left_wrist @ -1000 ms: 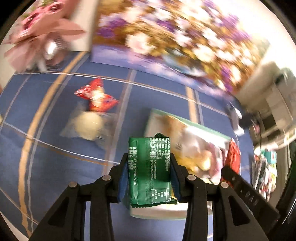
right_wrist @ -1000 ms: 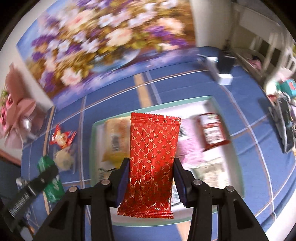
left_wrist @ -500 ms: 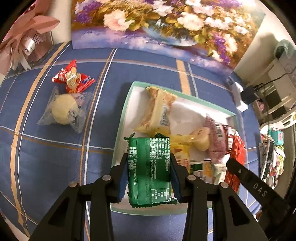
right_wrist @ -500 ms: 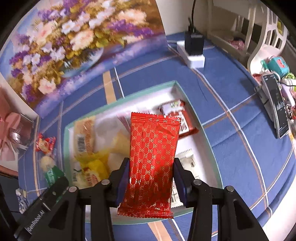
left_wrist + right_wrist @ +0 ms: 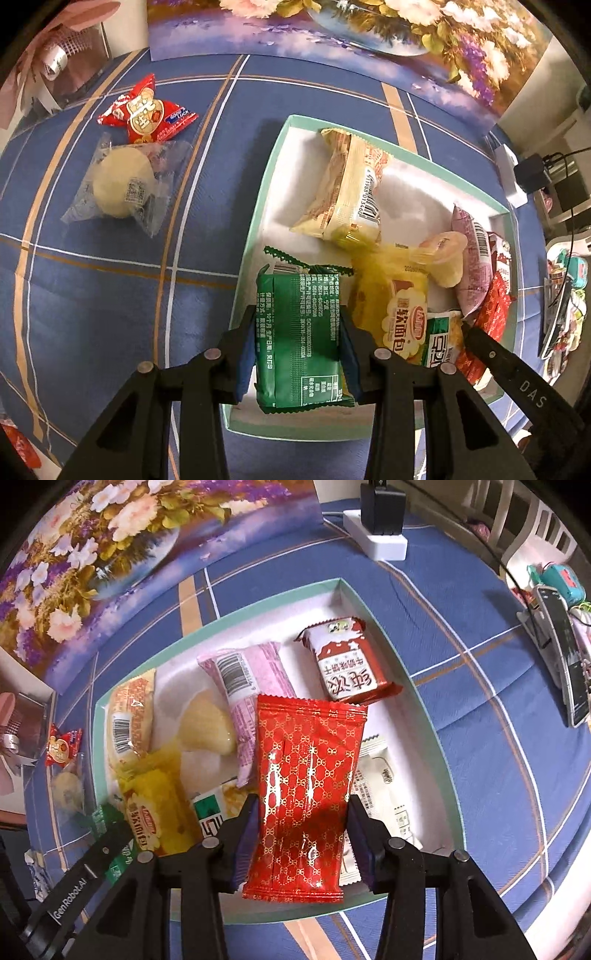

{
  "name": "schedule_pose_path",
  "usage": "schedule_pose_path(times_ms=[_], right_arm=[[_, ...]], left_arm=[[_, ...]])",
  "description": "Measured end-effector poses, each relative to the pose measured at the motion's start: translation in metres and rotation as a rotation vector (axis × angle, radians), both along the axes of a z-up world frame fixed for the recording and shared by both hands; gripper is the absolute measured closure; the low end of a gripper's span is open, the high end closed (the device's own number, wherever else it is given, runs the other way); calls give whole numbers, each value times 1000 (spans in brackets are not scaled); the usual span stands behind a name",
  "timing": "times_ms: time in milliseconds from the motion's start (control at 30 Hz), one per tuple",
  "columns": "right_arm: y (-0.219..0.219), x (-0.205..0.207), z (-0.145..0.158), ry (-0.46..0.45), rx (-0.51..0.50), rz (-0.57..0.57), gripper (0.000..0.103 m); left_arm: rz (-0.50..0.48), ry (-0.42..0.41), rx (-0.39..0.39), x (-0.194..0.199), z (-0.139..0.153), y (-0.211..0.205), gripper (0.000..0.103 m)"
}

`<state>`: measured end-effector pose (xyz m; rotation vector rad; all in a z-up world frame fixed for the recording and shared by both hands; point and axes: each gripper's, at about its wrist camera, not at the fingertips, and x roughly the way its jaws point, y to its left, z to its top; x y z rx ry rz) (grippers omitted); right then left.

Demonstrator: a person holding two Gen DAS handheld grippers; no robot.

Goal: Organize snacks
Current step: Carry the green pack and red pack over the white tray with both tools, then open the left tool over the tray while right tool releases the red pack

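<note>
A white tray with a teal rim (image 5: 258, 206) lies on the blue checked cloth and holds several snack packets. My left gripper (image 5: 297, 314) is shut on a green packet (image 5: 299, 343), hanging over the tray's near left corner. Over the tray's near middle, my right gripper (image 5: 303, 805) is shut on a red packet with a gold pattern (image 5: 306, 768). Below it lie a pink packet (image 5: 247, 679), a dark red packet (image 5: 347, 661) and a white packet (image 5: 380, 786). Left of the tray, a red candy packet (image 5: 146, 110) and a clear-wrapped round cake (image 5: 122, 182) lie on the cloth.
A floral painting (image 5: 369, 29) leans along the far side. A white power strip with a black adapter (image 5: 380, 528) sits beyond the tray's far right corner. A phone on a stand (image 5: 561, 642) is at the right, and a pink bouquet box (image 5: 55, 55) at the far left.
Both grippers have sunk toward the tray and tipped more steeply down, each keeping its packet. The tray and its snacks now look larger and closer.
</note>
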<state>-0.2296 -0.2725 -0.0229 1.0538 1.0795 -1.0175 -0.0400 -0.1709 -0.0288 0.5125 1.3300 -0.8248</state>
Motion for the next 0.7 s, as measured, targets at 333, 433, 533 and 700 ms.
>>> schedule_pose_path(times_ms=[333,433,533,700], right_arm=[[-2,2,5,-8,-12,0,47],[-3,4,12,-2,-39,9,44],[-4,5,23,-17,-66,11,42],[-2,11,38,-41,-109,38,33]], left_arm=[[-21,-8,-11,-5,11,-8,54],[-21,-12,-38,-4,22,-7,52],[-11,-26,-66,0,34,-5,51],[24,-60,-82,11,42,-2,45]])
